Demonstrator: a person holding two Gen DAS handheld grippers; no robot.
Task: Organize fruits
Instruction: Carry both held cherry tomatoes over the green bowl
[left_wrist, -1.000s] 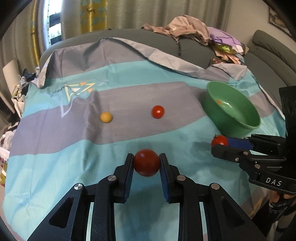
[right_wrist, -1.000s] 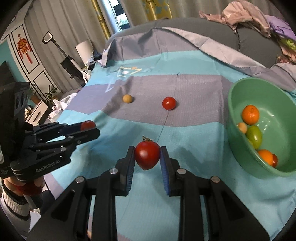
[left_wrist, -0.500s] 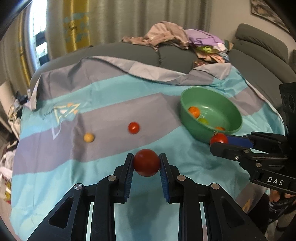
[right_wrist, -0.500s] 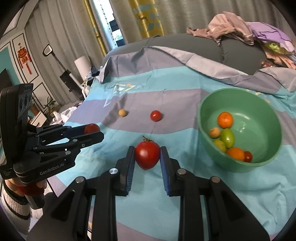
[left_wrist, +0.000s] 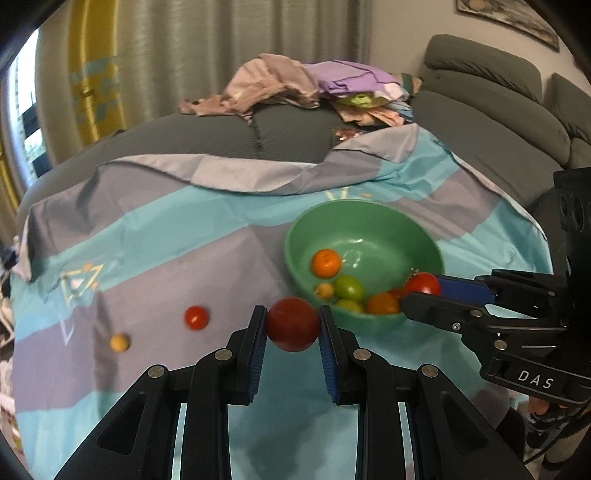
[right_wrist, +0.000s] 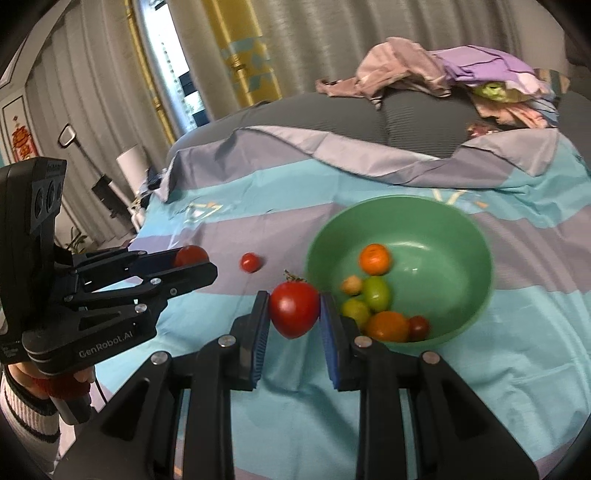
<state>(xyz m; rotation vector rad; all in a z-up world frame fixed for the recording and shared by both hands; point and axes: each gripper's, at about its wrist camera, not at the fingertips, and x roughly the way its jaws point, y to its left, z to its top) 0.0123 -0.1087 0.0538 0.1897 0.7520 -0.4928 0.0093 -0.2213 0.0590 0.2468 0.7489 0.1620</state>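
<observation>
My left gripper (left_wrist: 293, 326) is shut on a dark red tomato (left_wrist: 293, 324), held above the cloth just left of the green bowl (left_wrist: 369, 218). My right gripper (right_wrist: 294, 310) is shut on a red tomato with a stem (right_wrist: 294, 308), at the bowl's (right_wrist: 476, 236) near left rim. The bowl holds several fruits: orange ones (right_wrist: 375, 259), green ones (right_wrist: 376, 288), a small red one. A small red tomato (left_wrist: 196, 317) and a small yellow fruit (left_wrist: 119, 342) lie on the cloth to the left. Each gripper shows in the other's view: the right one (left_wrist: 421, 284), the left one (right_wrist: 192, 256).
A blue and grey striped cloth (left_wrist: 166, 266) covers the surface. A grey sofa (left_wrist: 498, 122) with a heap of clothes (left_wrist: 310, 88) stands behind it. Curtains and a window are at the back left (right_wrist: 192, 74).
Both grippers have moved right and forward toward the bowl with their tomatoes; the bowl and its fruits now show larger and closer in both views.
</observation>
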